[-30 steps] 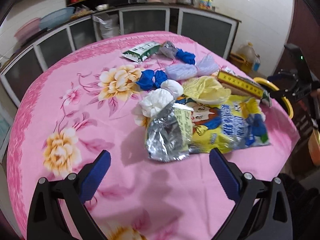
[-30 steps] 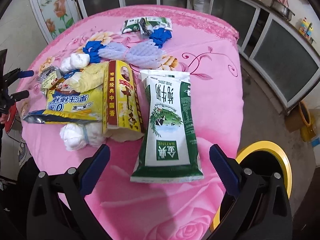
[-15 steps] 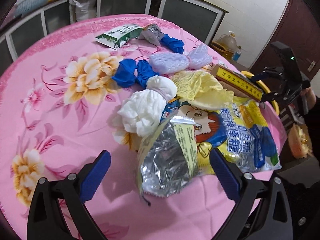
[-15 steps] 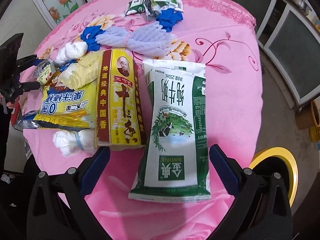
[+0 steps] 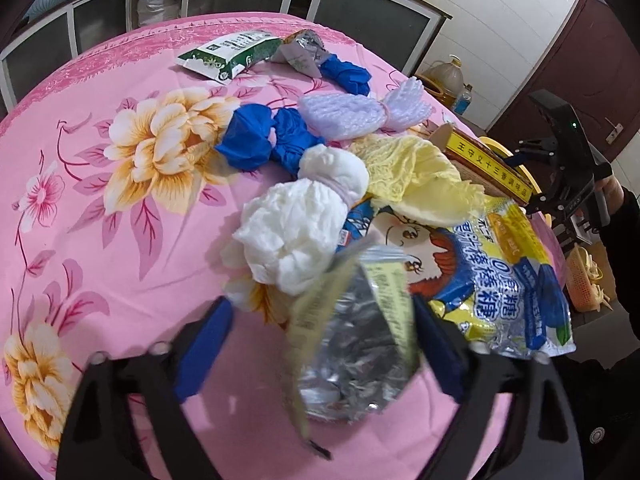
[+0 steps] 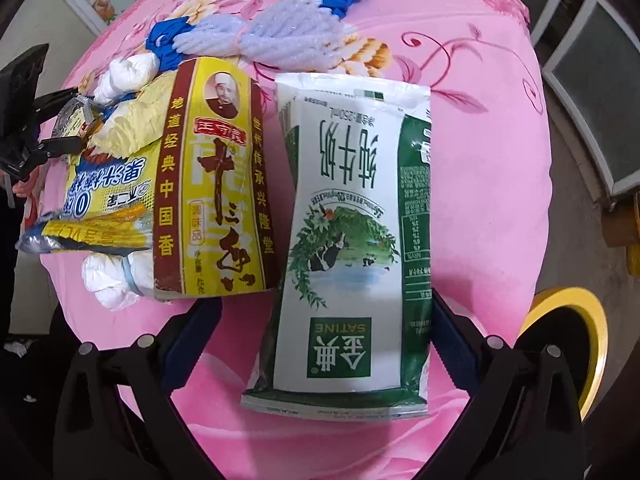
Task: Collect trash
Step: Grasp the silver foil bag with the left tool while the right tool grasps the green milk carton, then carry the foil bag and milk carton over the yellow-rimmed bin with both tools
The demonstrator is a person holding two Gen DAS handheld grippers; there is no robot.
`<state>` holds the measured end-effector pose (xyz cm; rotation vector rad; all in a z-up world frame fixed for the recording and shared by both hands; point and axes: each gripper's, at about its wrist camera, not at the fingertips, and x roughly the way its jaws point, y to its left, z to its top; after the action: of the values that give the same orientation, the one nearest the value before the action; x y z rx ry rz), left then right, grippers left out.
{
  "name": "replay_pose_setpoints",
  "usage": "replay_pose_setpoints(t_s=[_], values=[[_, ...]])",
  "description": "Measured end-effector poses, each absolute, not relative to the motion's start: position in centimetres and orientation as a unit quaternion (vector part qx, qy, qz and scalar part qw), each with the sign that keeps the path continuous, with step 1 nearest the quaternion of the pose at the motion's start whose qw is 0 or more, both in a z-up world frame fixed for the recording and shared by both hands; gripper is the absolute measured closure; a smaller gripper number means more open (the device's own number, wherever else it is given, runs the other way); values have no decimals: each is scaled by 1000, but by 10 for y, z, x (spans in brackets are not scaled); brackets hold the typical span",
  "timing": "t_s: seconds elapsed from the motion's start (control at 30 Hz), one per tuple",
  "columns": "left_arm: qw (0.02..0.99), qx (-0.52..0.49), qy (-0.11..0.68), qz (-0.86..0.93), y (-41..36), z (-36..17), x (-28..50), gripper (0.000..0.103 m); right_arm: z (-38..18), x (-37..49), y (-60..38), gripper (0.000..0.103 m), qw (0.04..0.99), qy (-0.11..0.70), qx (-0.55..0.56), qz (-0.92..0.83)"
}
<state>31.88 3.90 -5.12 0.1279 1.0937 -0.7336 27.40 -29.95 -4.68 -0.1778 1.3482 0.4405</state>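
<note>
Trash lies on a round table with a pink flowered cloth (image 5: 80, 208). My left gripper (image 5: 320, 336) is open, its blue pads on either side of a crumpled silver foil wrapper (image 5: 352, 352). Beyond it lie a white wad (image 5: 296, 228), a yellow candy bag (image 5: 492, 280), a yellow net (image 5: 412, 176) and blue wads (image 5: 264, 140). My right gripper (image 6: 320, 328) is open around the near end of a green and white milk pouch (image 6: 352, 240). A yellow and red spice box (image 6: 216, 184) lies left of the pouch.
A yellow-rimmed bin (image 6: 568, 328) stands on the floor right of the table. Cabinets (image 5: 360, 20) line the far wall. A second small milk pouch (image 5: 232, 52) and purple foam nets (image 5: 352, 112) lie at the far side. The other gripper shows in each view (image 5: 568, 168).
Both grippers moved forward and down toward the table. The foil wrapper now sits between the left pads; the milk pouch's near end sits between the right pads.
</note>
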Motion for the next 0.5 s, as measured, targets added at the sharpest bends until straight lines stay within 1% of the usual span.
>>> replay_pose_setpoints(t_s=[0.03,0.07,0.1,0.17,0.23,0.33,0.5], values=[[790,60,508,-338,40,-50,319,38,-47,273,-301,24,757,618,-84,194],[790,61,508,-337,41,-49,318,43,-46,273,-302,31,760,618,-90,178],[788,58,510,-340,42,-48,318,51,-45,273,-306,32,761,618,-85,176],[790,56,508,-340,46,-45,316,57,-41,273,-313,32,761,620,-57,182],[796,63,503,-332,49,-41,311,64,-37,269,-314,32,765,614,-54,186],[805,52,490,-332,60,-30,304,67,-29,259,-311,33,774,602,-57,188],[821,37,473,-316,76,-12,294,68,-17,247,-314,33,785,589,-46,185]])
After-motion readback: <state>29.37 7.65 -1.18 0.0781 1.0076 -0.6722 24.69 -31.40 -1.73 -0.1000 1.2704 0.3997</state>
